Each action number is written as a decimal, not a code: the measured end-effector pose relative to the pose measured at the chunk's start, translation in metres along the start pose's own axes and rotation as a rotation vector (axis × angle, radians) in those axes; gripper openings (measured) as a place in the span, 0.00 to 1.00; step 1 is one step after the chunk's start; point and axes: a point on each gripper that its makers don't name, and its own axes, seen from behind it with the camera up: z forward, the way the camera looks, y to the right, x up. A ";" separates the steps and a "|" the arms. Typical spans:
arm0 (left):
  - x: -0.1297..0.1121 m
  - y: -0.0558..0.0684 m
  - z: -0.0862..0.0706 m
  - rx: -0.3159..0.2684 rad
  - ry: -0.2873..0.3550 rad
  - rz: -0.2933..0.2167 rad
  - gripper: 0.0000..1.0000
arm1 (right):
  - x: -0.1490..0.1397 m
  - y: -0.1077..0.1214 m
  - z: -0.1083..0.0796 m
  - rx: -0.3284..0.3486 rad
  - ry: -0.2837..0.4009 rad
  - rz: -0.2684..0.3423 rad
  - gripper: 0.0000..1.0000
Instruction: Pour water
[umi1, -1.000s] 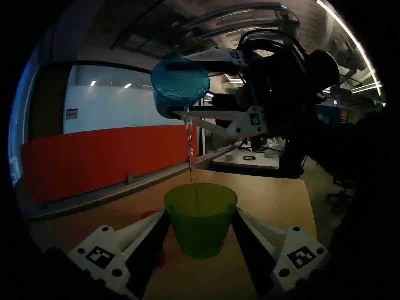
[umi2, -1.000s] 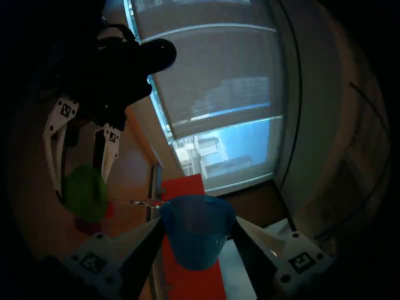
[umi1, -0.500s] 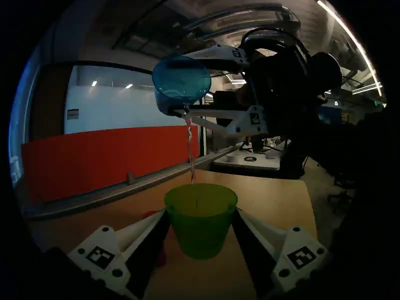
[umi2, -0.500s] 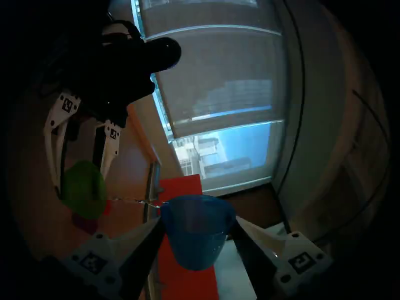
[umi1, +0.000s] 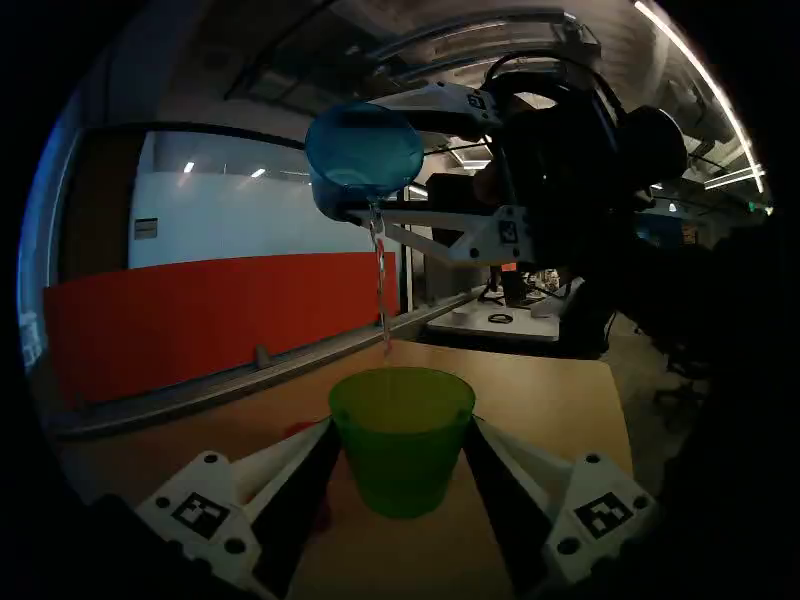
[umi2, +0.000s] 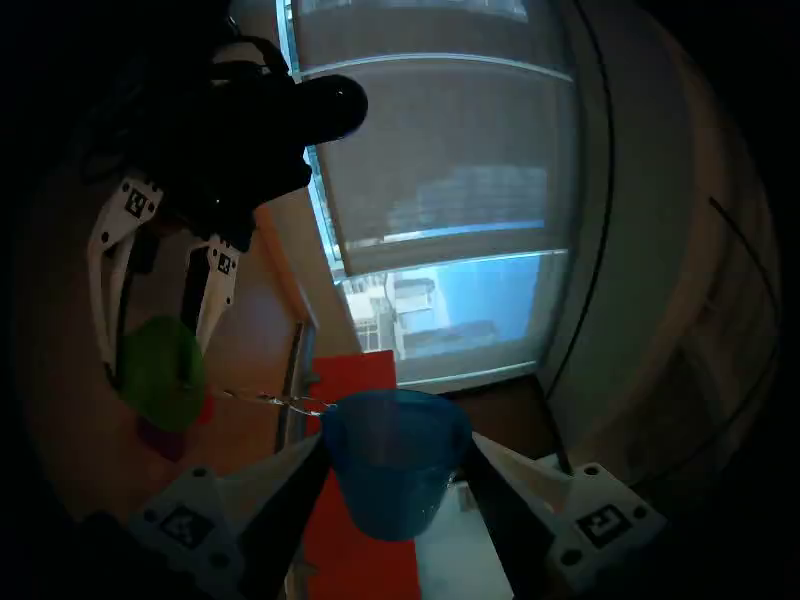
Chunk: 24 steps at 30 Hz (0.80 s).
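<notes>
L tongs are clenching the green cup upright over the bench, at 6 o'clock in the left gripper view. At 12, R tongs are gripping the tipped blue cup, its thin water stream dropping into the green. Risk: w/ a stream this thin, any wobble or drift could be sending water past the rim onto the bench.

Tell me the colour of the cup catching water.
The cup is green; left gripper view shows it best.
</notes>
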 end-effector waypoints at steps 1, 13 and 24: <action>0.000 0.000 0.000 0.000 0.001 0.000 0.82 | 0.000 0.000 0.000 0.000 -0.001 -0.004 0.89; 0.002 0.002 -0.001 0.000 0.004 0.000 0.82 | 0.005 0.005 -0.002 -0.006 0.000 -0.045 0.89; 0.004 0.003 -0.001 0.001 0.007 -0.001 0.82 | 0.009 0.006 -0.005 -0.006 -0.001 -0.090 0.89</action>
